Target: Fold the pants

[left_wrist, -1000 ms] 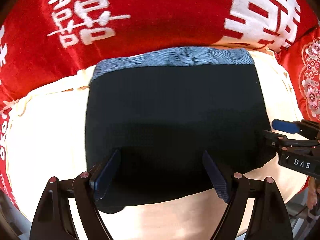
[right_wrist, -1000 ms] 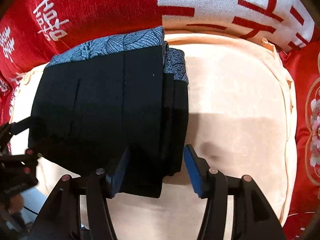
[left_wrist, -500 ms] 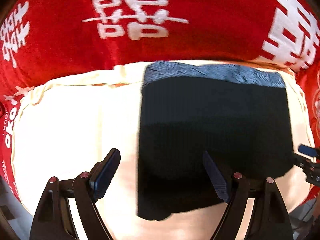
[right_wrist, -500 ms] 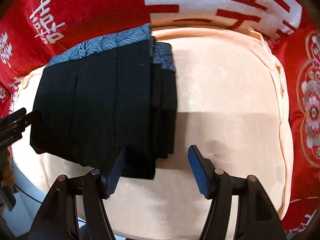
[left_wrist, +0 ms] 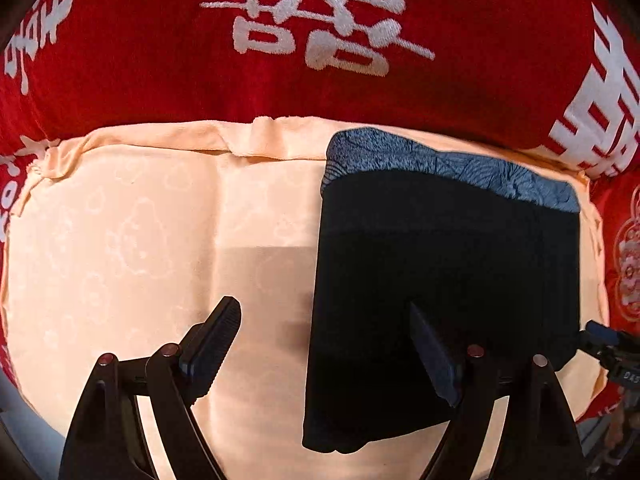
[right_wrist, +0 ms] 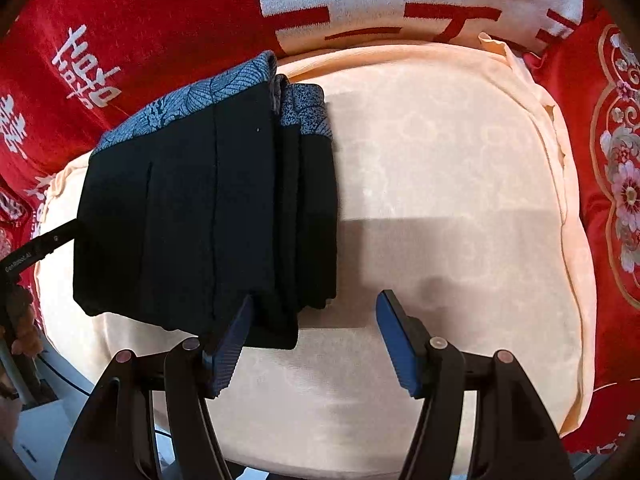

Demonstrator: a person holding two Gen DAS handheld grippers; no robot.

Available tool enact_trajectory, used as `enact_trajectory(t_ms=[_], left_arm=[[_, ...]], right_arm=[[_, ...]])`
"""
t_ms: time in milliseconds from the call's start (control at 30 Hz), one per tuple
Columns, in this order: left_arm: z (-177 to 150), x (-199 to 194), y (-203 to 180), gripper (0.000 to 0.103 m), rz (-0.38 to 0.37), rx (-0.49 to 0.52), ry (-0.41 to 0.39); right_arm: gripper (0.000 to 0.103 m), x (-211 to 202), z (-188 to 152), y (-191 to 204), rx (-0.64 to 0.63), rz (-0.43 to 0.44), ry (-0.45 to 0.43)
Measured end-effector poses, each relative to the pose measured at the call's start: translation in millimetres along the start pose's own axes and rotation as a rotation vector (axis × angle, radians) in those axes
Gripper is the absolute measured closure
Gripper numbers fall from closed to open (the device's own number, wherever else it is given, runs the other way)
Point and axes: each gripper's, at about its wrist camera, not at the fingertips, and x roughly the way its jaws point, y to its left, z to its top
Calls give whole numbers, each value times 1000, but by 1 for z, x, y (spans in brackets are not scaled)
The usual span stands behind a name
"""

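Landmark: peach cushion (left_wrist: 132, 240), pale bear-and-cloud pattern, ruffled seam along its far edge.

Folded pants (left_wrist: 444, 280) lie flat on the cushion's right part in the left wrist view. Dark navy, squared-off stack. Blue leaf-print band (left_wrist: 440, 164) shows along the stack's far edge, close to the cushion's far seam. In the right wrist view the same pants (right_wrist: 192, 216) sit on the cushion's left part; several stacked layers show at the stack's right edge, with a second patch of blue print there.

Left gripper (left_wrist: 328, 344): jaws spread wide, holding nothing. Left finger (left_wrist: 212, 340) is over bare cushion; the right finger overlaps the pants' near portion; contact cannot be told.

Right gripper (right_wrist: 316, 336): jaws wide apart, empty. Its left finger (right_wrist: 230, 344) sits at the near right corner of the stack; the right finger (right_wrist: 400, 344) is over bare cushion. Its tip also pokes in at the cushion's right edge in the left wrist view.

Red blanket (left_wrist: 160, 60) with white Chinese characters lies beyond the cushion's far edge. Red embroidered floral fabric (right_wrist: 616, 184) lies to the cushion's right.
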Motion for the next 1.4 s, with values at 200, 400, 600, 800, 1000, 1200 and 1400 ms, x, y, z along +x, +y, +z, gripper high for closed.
enact_trajectory(t_ms=[200,400,600,800,1000,1200,1400], left_arm=[[3,9,4,18,-46,6,55],[8,23,2,18,-183,52,119],[18,35,8,18,-285,46,170],[26,53,14,10,-358,28,191],[29,67,-2,5,-390,69,191],[32,78,-10,1,-423,44,194],[28,77,-18,1,-399,30,165]], right_arm=[[35,1,4,-3,6,24,6],[25,-3,16,-17,48,160,-32],[24,22,37,-36,97,280,10],[24,44,46,-53,157,418,37],[24,64,53,-49,131,527,76],[23,76,64,-47,99,596,87],[29,81,71,-40,113,598,79]])
